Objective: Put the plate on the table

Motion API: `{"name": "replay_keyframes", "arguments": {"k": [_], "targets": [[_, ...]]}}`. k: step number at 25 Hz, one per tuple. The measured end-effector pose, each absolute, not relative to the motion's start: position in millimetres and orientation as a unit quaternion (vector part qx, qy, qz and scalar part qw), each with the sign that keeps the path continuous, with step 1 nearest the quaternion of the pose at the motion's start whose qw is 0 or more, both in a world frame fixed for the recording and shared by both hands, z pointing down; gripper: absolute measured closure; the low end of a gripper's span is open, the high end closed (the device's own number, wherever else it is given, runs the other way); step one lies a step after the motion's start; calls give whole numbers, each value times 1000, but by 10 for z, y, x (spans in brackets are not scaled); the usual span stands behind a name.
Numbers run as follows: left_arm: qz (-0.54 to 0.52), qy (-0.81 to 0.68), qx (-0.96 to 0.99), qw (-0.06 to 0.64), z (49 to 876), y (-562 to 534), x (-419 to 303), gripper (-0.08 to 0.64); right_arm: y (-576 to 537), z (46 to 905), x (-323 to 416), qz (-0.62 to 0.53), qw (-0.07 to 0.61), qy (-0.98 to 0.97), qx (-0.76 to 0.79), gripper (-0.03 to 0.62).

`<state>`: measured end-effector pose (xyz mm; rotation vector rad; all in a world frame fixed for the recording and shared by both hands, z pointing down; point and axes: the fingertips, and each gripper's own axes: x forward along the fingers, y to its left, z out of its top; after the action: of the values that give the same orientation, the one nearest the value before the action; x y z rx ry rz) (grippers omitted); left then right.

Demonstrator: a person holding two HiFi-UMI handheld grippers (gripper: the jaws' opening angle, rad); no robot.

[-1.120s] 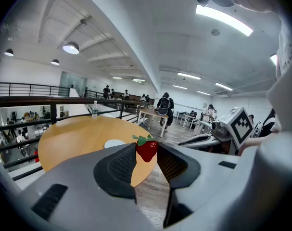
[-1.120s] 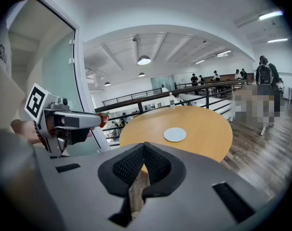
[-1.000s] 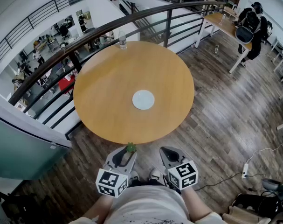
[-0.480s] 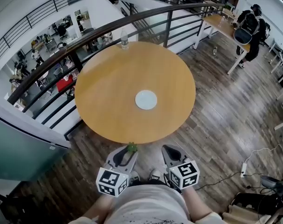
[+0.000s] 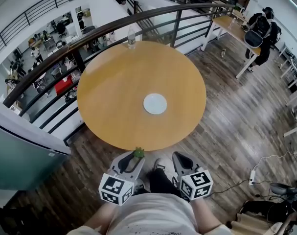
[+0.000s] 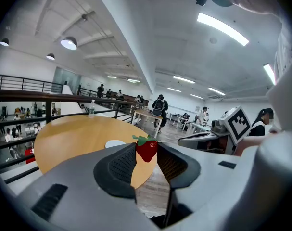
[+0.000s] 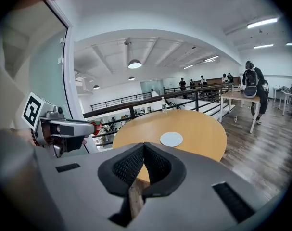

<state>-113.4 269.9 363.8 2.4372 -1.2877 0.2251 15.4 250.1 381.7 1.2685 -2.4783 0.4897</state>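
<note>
A white plate lies flat near the middle of the round wooden table; it also shows as the plate in the right gripper view and the plate in the left gripper view. My left gripper hovers just short of the table's near edge, shut on a small red strawberry with a green top. Beside it, my right gripper is shut with nothing in it, its pads meeting at the tips. Both grippers are well short of the plate.
A clear water bottle stands at the table's far edge by the dark railing. Beyond the railing the floor drops to a lower level. A person with a backpack stands by a long table at the far right. Cables trail on the wood floor.
The person has stepped forward: a dark trouser leg now shows between the grippers. Both grippers have edged toward the table's near edge, their grips unchanged.
</note>
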Motion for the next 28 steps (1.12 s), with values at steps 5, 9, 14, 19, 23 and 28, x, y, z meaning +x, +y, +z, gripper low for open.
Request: {"name": "replay_keyframes", "arguments": {"k": [5,9,14,19,23,28], "targets": [[82,-458,866,183,3650,2362,-1150,411,2171,3791,96,158,149,-874,435,572],[88,-462,863,184,3679,1910,-1062,411,1692,3828,165,160,148,-878,427,572],[95,-473,856,185,3700,1310,-977,411,1045,3820,279,158,149,-883,417,572],[100,-486,847,189,3716,741,-854,411,450,3816,423,156,154,-887,405,572],[102,-496,840,195,3747,415,-752,411,144,3843,510,159,157,-893,391,572],[107,-506,834,192,3700,87,-539,411,-159,3859,723,165,161,-897,377,572]]}}
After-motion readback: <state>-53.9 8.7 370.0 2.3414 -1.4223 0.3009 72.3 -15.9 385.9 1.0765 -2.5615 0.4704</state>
